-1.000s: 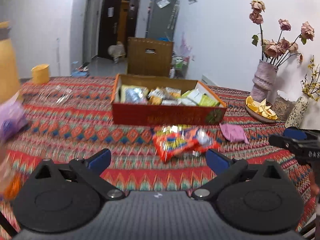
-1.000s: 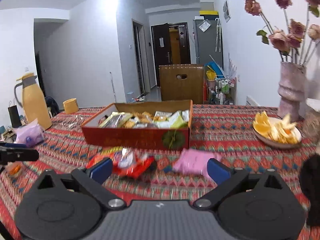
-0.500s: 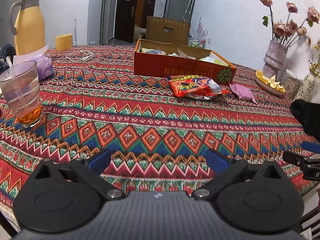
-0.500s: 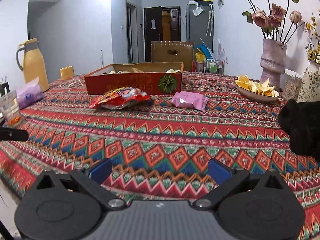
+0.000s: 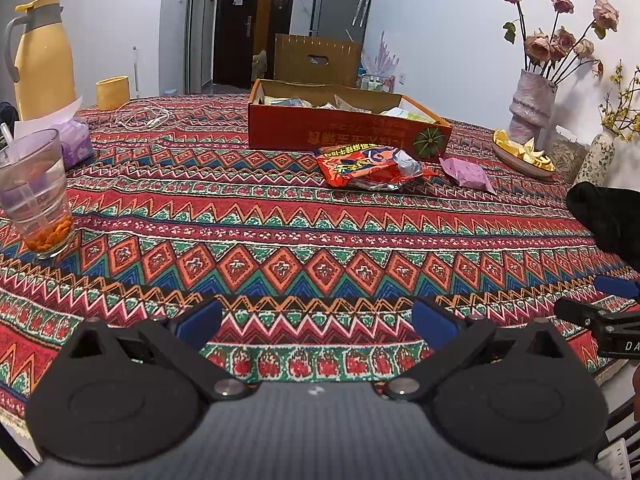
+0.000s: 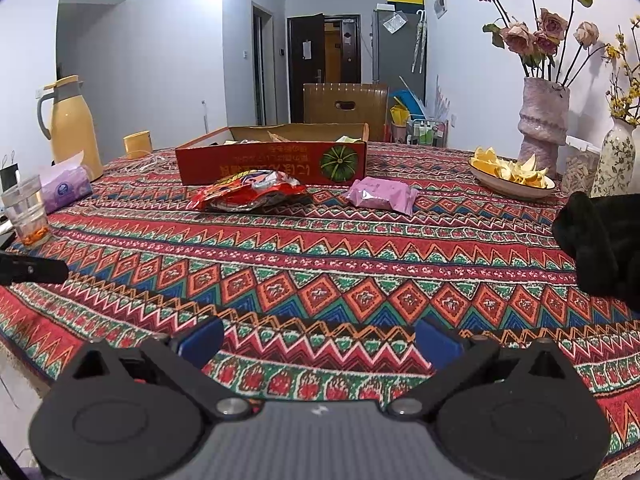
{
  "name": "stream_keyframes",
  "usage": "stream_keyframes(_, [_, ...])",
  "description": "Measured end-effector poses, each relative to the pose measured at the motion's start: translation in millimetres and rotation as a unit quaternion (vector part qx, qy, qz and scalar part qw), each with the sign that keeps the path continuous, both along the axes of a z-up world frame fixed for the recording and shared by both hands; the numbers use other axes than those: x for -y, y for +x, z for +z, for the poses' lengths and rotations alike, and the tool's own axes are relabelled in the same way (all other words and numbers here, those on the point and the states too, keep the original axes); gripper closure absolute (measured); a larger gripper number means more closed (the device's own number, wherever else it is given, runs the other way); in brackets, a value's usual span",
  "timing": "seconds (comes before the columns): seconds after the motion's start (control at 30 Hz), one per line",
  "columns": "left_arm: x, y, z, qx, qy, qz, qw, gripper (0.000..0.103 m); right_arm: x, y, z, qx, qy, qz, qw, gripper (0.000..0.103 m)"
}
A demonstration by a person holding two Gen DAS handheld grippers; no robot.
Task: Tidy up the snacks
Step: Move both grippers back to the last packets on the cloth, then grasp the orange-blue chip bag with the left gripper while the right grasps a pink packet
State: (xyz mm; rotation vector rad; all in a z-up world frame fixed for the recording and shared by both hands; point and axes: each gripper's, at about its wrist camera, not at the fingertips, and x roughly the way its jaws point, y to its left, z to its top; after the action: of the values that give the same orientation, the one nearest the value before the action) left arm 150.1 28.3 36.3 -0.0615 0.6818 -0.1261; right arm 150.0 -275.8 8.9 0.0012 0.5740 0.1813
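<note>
You've pulled both grippers back to the surface's near edge, fingers wide and empty; red packet (image 5: 368,166) and pink packet (image 6: 382,194) remain unboxed.

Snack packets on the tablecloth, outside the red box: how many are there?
2. A red packet lies in front of the red box; a pink packet lies to its right, near the box's corner. More packets sit inside the box, partly hidden.

Red-dominated colours across the tabletop

Zigzag-and-diamond woven tablecloth (image 6: 320,264) in red, green, blue, orange; red cardboard box (image 6: 272,162) with green pumpkin emblem; red foil snack bag (image 6: 248,192); pink wrapper (image 6: 382,194).
</note>
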Motion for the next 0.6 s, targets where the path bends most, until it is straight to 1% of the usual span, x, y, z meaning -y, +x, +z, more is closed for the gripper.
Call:
stream_keyframes(0.1, [3.5,10.9,-1.9,-0.003,0.004,-0.007,1.0000,0.000,2.5,10.9,-0.3,-0.001,0.001,-0.001,1.000,0.001])
stream_keyframes(0.2, [10.7,26.7,-1.8,-0.001,0.016,-0.019,0.9997,0.000,3.9,25.7,-0.2,0.000,-0.013,0.002,1.000,0.001])
stream_keyframes(0.37, [27.9,66.2,4.3,0.019,0.045,-0.063,0.9968,0.000,11.4,65.4,9.9,0.017,-0.042,0.010,0.999,0.001])
stream_keyframes(0.43, [35.7,89.0,5.1,0.017,0.054,-0.083,0.9949,0.000,16.7,88.4,12.5,0.018,-0.048,0.013,0.999,0.001])
stream_keyframes(0.5, [44.6,113.0,3.4,0.018,0.063,-0.110,0.9917,0.000,22.2,115.0,11.9,0.009,-0.057,0.024,0.998,0.002])
stream_keyframes(0.53, [47.7,126.2,2.2,0.018,0.074,-0.125,0.9892,0.000,25.0,130.5,10.7,0.006,-0.065,0.031,0.997,0.002])
stream_keyframes(0.6, [56.4,155.4,-0.4,0.024,0.109,-0.150,0.9824,0.000,30.1,160.8,8.9,-0.002,-0.080,0.040,0.996,0.003])
